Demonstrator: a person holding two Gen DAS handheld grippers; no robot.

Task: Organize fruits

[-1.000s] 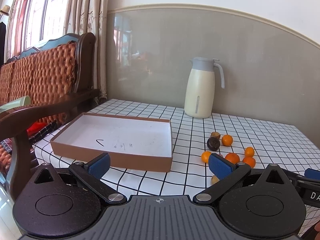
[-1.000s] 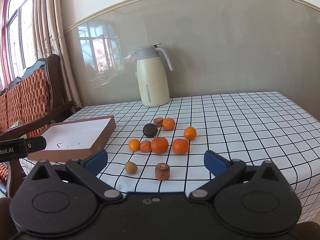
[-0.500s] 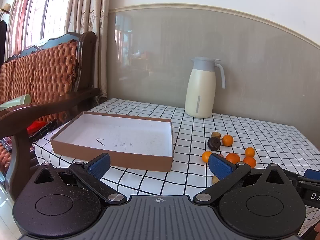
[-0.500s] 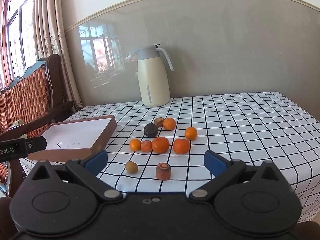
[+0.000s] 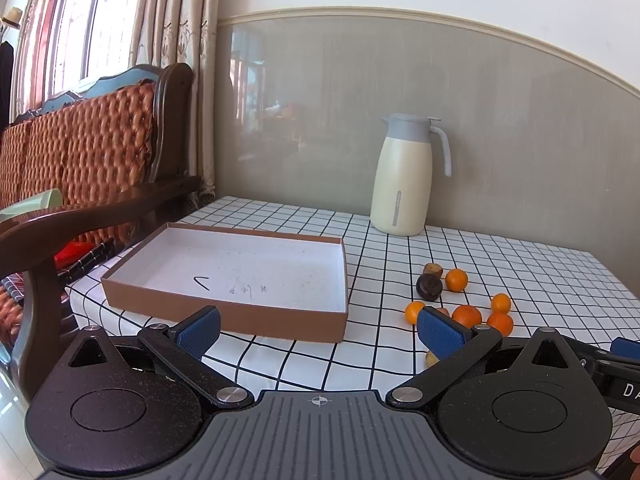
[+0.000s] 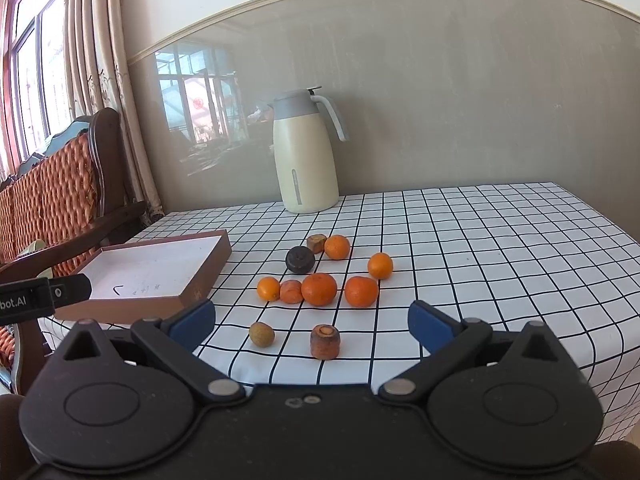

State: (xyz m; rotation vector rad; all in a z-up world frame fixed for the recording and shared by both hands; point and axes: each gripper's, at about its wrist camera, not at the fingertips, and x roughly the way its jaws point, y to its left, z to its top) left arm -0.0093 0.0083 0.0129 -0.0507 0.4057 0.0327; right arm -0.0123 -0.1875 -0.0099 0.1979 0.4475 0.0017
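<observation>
Orange fruits (image 6: pixel 319 289) lie loose in a cluster on the checked tablecloth (image 6: pixel 480 240), right of the shallow cardboard box (image 6: pixel 200 280), which holds nothing yet. Among them sit a dark round fruit (image 6: pixel 300 259), a small green-brown one (image 6: pixel 261 334) and a cut brown stump-like piece (image 6: pixel 325 341). Both the right gripper (image 6: pixel 312 322) and the left gripper (image 5: pixel 318 328) are spread wide and carry nothing, hovering short of the table edge. My worry is rolling: a jaw nudging one round fruit could knock its touching neighbours away, perhaps off the near edge. Small smooth fruits may also squirt out of a pinch that lands off-centre, and the low box wall could let a dropped fruit bounce back out. The tall jug (image 6: pixel 306 152) stands well behind, out of the way
</observation>
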